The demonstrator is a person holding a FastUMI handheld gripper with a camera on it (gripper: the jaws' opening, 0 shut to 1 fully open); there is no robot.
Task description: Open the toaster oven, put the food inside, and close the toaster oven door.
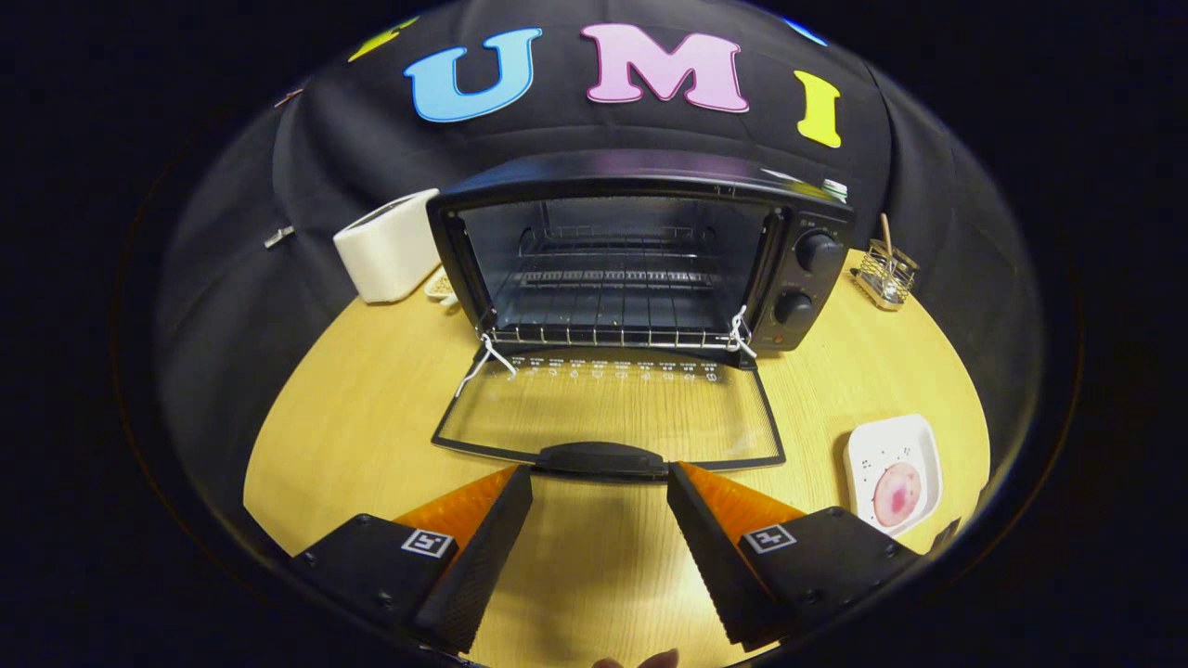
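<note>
The black toaster oven [640, 250] stands at the back of the wooden table with its glass door [608, 413] folded down flat toward me. Its wire rack [608, 311] is bare inside. The door's black handle [601, 458] lies just ahead of my fingertips, in line with the gap between them. My gripper [600, 482] is open and holds nothing. The food, a pink round piece [897, 494], rests on a small white square plate [919, 441] on the table to the right of my right finger.
A white toaster [390, 246] stands left of the oven. A small wire holder [886, 274] with a stick sits to the oven's right, near the table's back edge. Two knobs [817, 252] are on the oven's right panel. The wooden table [353, 408] spreads around.
</note>
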